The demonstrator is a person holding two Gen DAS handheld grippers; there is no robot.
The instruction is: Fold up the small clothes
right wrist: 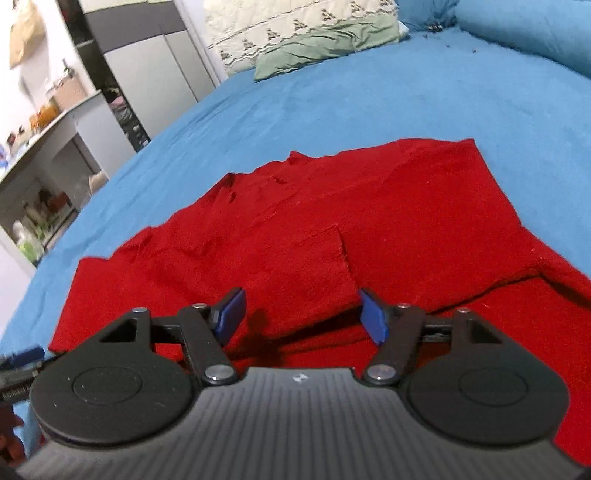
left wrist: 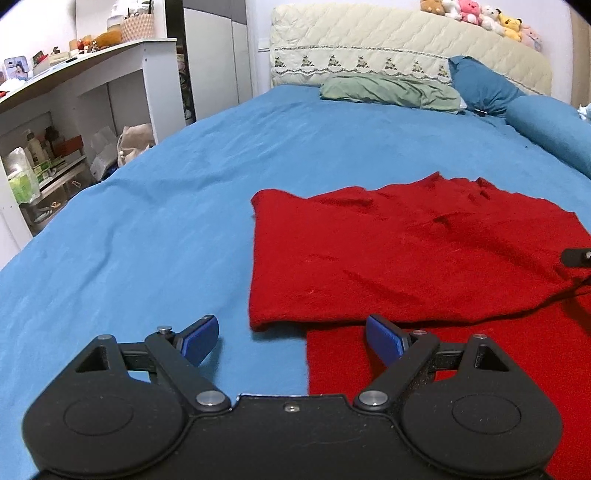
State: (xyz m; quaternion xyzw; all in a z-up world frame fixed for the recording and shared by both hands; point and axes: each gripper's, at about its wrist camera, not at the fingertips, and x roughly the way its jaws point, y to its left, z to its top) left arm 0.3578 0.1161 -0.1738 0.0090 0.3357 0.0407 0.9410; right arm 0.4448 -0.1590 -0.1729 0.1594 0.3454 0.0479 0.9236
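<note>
A red knit garment [left wrist: 406, 251] lies flat on the blue bed sheet [left wrist: 147, 221], with one layer folded over a lower one near its front edge. My left gripper [left wrist: 291, 341] is open and empty, low over the garment's front left corner. In the right wrist view the same red garment [right wrist: 332, 229] fills the middle, with a folded flap edge running across it. My right gripper [right wrist: 301, 314] is open and empty just above the garment's near part. A bit of the right gripper [left wrist: 576, 256] shows at the far right of the left wrist view.
A green pillow [left wrist: 388, 90], blue pillows [left wrist: 480, 85] and a quilted headboard [left wrist: 406, 48] with plush toys [left wrist: 476, 14] stand at the bed's far end. A white shelf unit [left wrist: 74, 110] with bottles and boxes stands left of the bed.
</note>
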